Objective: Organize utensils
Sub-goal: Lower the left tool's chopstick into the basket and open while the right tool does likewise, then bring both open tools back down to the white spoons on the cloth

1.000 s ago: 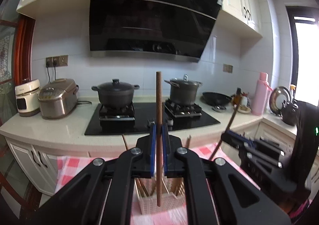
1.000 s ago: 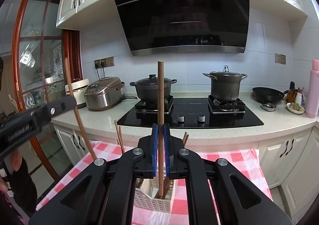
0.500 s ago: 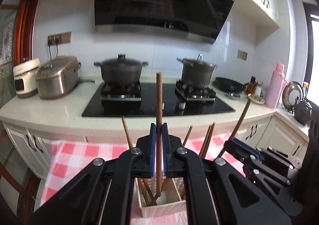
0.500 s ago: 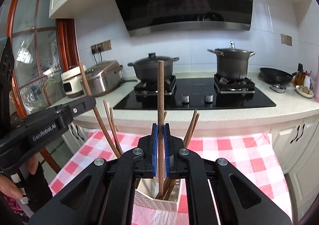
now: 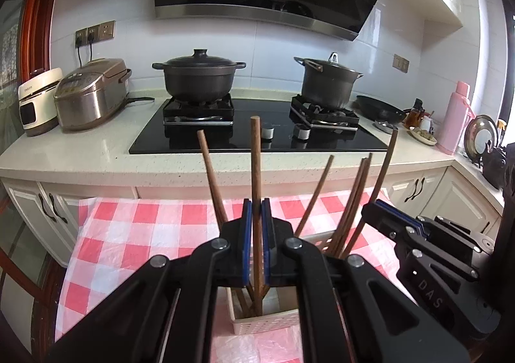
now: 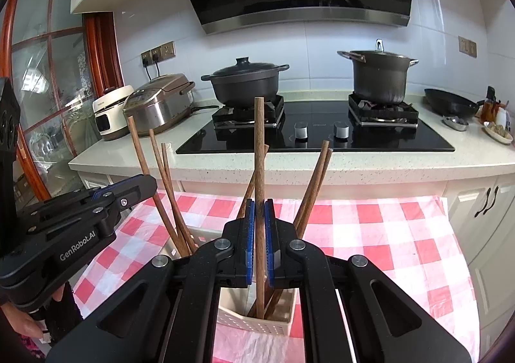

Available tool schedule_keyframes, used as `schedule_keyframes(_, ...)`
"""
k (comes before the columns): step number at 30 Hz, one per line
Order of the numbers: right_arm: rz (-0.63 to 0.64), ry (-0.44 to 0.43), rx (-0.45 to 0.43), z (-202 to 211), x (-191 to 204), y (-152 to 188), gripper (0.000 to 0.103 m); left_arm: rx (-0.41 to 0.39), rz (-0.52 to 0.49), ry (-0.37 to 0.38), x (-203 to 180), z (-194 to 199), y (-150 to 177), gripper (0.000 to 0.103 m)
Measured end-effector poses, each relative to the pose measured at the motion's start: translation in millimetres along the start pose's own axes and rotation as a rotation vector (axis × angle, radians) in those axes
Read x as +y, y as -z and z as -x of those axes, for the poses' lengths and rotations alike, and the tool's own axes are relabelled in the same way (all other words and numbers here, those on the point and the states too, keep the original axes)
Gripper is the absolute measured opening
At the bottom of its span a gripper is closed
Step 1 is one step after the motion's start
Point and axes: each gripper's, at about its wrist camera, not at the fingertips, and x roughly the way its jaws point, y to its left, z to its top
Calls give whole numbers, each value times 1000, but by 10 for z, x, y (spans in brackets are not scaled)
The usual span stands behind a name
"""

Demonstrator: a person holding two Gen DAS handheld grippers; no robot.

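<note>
My left gripper (image 5: 256, 205) is shut on an upright brown wooden chopstick (image 5: 255, 153). Its lower end dips into a white slotted basket (image 5: 267, 326) that stands on the red checked cloth. My right gripper (image 6: 259, 202) is shut on a second upright chopstick (image 6: 259, 144), whose tip is down inside the same basket (image 6: 254, 324). Several more chopsticks (image 5: 351, 202) lean in the basket. In the right wrist view the left gripper (image 6: 149, 182) shows at the left, and in the left wrist view the right gripper (image 5: 371, 210) shows at the right.
Behind the checked table (image 6: 386, 234) runs a pale counter (image 5: 80, 144) with a black hob, two dark pots (image 5: 199, 76), two rice cookers (image 5: 93, 92), a wok and a pink bottle (image 5: 457, 115). A person's hand (image 6: 29, 327) holds the left gripper.
Both grippers have come down and tilted forward with their chopsticks. The lower ends of the chopsticks now sit inside the basket, which looks larger and closer.
</note>
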Motion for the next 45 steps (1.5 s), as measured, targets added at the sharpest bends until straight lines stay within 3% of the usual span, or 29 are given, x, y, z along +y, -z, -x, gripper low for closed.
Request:
schedule_keyframes(2,-1,-11,14,-73,-11,2,10,6,8,-14,43,-27,11,6)
schedule_keyframes(4,-3,5,15,-99,-36,2,21,7,16,-26,88,-23,20,7)
schedule_keyframes(5,-8,4,15,-93,-51,3,29,5,18,-35,102,-13,22,14)
schedule_keyframes(6,-17,1,13,-77,-72,6,44,1,22,-43,123,2,21,27)
schedule_keyframes(8,-27,0,2,-12,-106,22,46,-16,34,-59,163,57,25,43)
schedule_keyframes(10,-7,29,-12,85,-124,49,46,-33,41,-80,221,138,36,47)
schedule_keyframes(12,-2,43,-20,177,-154,77,46,-48,50,-104,289,226,62,63)
schedule_keyframes(18,-5,70,-21,473,-307,283,47,-101,60,-187,403,512,287,95)
schedule_keyframes(24,-35,72,39,567,-450,596,58,-111,-8,-231,313,675,648,98)
schedule_keyframes(36,-143,154,149,592,-740,1296,67,46,3,-214,312,434,1437,98)
schedule_keyframes(45,-180,188,270,453,-811,1793,67,153,5,-193,316,309,1995,98)
